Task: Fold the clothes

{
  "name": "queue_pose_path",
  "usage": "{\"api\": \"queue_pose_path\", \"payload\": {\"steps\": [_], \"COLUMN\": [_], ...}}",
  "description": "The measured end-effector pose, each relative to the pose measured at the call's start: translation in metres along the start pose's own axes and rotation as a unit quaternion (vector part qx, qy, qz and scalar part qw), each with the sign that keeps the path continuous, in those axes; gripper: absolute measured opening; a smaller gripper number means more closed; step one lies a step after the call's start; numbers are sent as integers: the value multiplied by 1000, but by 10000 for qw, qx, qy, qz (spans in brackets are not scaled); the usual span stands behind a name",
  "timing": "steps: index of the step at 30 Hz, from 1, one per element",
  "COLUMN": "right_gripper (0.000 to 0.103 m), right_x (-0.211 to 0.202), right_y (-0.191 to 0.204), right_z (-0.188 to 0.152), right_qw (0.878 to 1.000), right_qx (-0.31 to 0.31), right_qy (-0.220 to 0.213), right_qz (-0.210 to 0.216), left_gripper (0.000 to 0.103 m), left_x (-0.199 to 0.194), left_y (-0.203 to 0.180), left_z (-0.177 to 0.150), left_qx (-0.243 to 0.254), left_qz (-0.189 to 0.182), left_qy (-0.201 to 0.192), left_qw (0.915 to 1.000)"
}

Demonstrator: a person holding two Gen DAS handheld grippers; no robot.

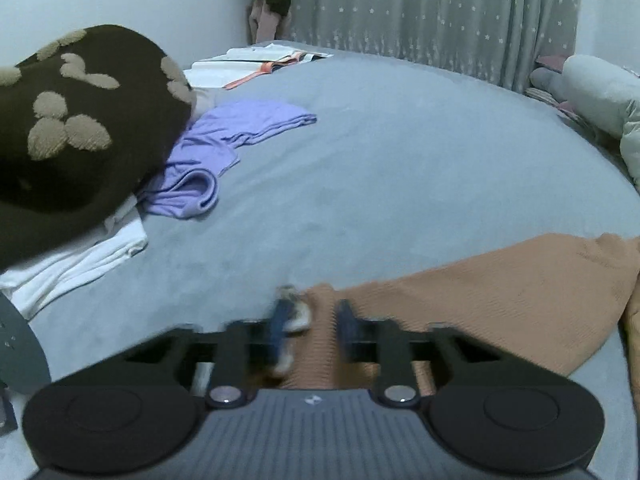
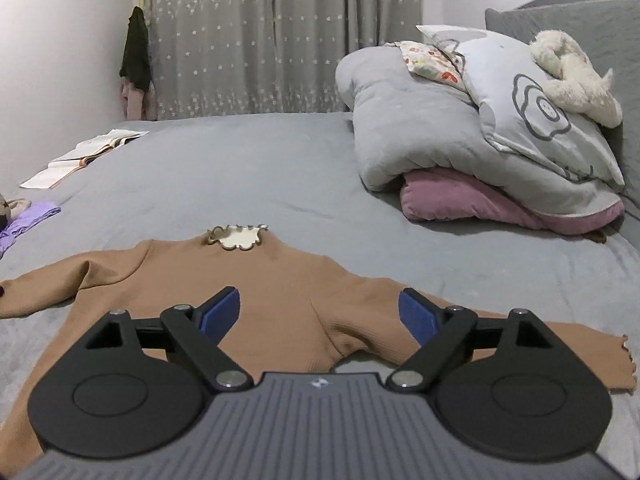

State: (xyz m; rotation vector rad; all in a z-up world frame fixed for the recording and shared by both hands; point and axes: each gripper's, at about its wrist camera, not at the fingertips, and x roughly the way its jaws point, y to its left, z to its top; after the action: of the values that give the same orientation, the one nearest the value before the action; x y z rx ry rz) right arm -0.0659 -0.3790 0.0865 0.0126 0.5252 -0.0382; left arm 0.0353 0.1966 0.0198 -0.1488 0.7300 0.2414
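A tan ribbed sweater (image 2: 280, 280) lies front-up on the grey bed (image 2: 280, 168), sleeves spread, with a cream frilled collar (image 2: 238, 238) at the far side. My right gripper (image 2: 318, 312) hovers open over its right chest and armpit, holding nothing. In the left wrist view the sweater's left sleeve (image 1: 500, 292) runs in from the right. Its frilled cuff (image 1: 298, 312) sits between the blurred blue fingers of my left gripper (image 1: 311, 320). Those jaws are narrowed around the cuff but a gap still shows.
A pile at the left holds a brown garment with beige patches (image 1: 72, 120), a lilac garment (image 1: 224, 132) and white cloth (image 1: 80, 264). An open book (image 2: 84, 152) lies at the far edge. A rolled duvet (image 2: 420, 128), pink cushion (image 2: 480, 204) and plush toy (image 2: 572, 76) fill the headboard end.
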Motion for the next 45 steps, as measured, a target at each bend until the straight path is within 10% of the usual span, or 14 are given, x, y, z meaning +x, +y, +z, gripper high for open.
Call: {"api": "queue_pose_path", "payload": {"steps": [11, 20, 24, 28, 32, 36, 41, 45], "right_gripper": [87, 87, 87, 87, 87, 87, 88, 88], "right_x": [-3, 10, 24, 32, 36, 41, 37, 43], "right_y": [-6, -4, 9, 10, 13, 18, 32, 26], "right_z": [-2, -2, -7, -11, -10, -10, -13, -16], "right_qw": [9999, 9997, 9998, 9993, 9992, 9990, 9981, 9972], "right_qx": [97, 193, -108, -193, -216, -242, -402, -145], "right_qy": [-38, -53, 147, 305, 342, 378, 404, 652], "right_qz": [-74, -165, -89, -63, -32, -1, 241, 344], "left_gripper": [13, 14, 16, 19, 17, 29, 49, 64], "left_x": [-18, -13, 16, 29, 17, 5, 1, -21], "left_y": [28, 17, 0, 39, 81, 85, 24, -39], "left_z": [53, 106, 113, 108, 109, 102, 75, 39], "left_qx": [-1273, -1195, -944, -1708, -1818, -1774, -783, -174], "left_qz": [-474, -749, -525, -677, -12, -412, -713, -1433], "left_qy": [-704, -1249, -869, -524, -696, -506, 171, 704], "left_qw": [9882, 9821, 9903, 9816, 9809, 9820, 9942, 9870]}}
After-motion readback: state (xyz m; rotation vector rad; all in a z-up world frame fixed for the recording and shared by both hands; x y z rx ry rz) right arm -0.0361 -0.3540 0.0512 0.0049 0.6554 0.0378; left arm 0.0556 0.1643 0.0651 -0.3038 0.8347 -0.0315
